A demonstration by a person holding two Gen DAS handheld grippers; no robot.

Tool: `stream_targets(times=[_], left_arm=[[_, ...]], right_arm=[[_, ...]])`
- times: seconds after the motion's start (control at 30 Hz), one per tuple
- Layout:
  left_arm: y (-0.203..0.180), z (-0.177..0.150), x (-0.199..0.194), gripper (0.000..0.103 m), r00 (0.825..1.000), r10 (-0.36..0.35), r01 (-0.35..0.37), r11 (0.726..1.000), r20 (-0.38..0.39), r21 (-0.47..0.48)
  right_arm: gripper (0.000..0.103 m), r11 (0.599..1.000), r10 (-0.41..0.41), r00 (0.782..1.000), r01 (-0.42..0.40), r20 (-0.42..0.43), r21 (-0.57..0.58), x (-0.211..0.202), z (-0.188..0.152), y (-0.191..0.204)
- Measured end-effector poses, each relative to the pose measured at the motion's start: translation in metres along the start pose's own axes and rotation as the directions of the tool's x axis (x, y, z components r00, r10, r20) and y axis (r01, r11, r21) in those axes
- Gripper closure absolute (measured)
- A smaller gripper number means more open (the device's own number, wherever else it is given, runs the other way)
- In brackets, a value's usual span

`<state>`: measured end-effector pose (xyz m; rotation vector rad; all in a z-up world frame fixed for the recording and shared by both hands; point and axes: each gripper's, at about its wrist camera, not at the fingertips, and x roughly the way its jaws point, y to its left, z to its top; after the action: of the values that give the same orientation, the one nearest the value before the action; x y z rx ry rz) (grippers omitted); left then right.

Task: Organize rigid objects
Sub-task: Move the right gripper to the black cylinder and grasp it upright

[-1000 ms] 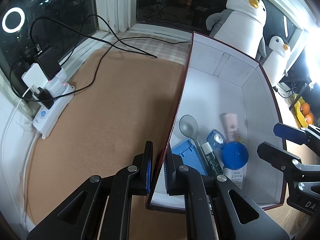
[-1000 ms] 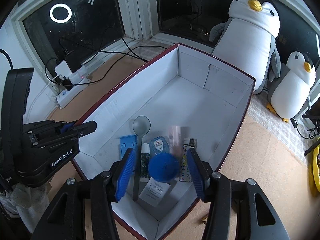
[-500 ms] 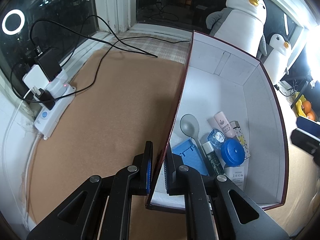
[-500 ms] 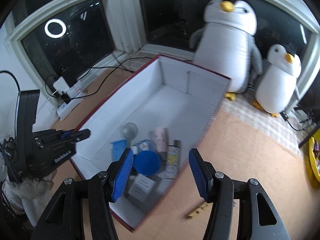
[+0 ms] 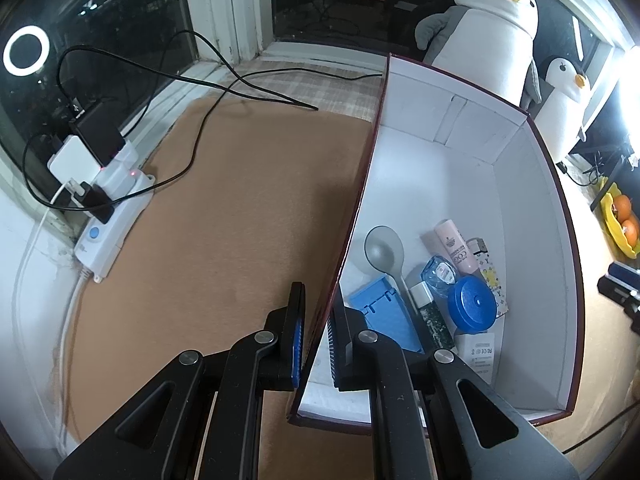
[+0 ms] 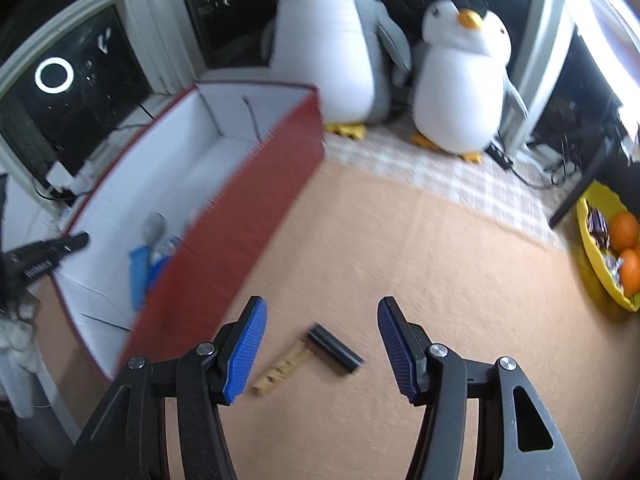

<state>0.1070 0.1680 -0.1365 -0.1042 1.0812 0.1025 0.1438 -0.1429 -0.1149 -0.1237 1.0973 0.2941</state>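
A red box with a white inside (image 5: 460, 184) stands on the tan mat. It holds a grey spoon (image 5: 384, 246), a blue holder (image 5: 384, 312), a blue lid (image 5: 472, 308), a pink tube (image 5: 456, 246) and other small items. My left gripper (image 5: 318, 336) is shut on the box's left wall near the front corner. My right gripper (image 6: 320, 344) is open and empty, right of the box (image 6: 240, 216). A black cylinder (image 6: 334, 348) and a wooden piece (image 6: 282, 368) lie on the mat between its fingers.
Two plush penguins (image 6: 456, 76) stand behind the box. A yellow bowl of oranges (image 6: 612, 248) sits at the far right. A white power strip with plugs and cables (image 5: 104, 204) lies at the left by the window.
My right gripper has swung from above the box to the mat at its right. The black cylinder and wooden piece are now between its fingers. The left gripper has not moved.
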Motion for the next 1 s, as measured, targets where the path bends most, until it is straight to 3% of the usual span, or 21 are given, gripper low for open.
stream_targets(times=[0.4,1.0], left_arm=[[-0.007,0.004,0.002,0.093,0.999,0.049,-0.049,0.999,-0.015,0.007],[-0.018,0.015,0.009,0.092,0.994,0.105,-0.104,0.994,-0.023,0.041]], right_arm=[[0.049,1.000,-0.009,0.994,0.006,-0.110,-0.027,0.044,-0.019,-0.020],[0.053,0.996,0.025,0.990,-0.036,-0.142,-0.080,0.073,-0.021,-0.021]])
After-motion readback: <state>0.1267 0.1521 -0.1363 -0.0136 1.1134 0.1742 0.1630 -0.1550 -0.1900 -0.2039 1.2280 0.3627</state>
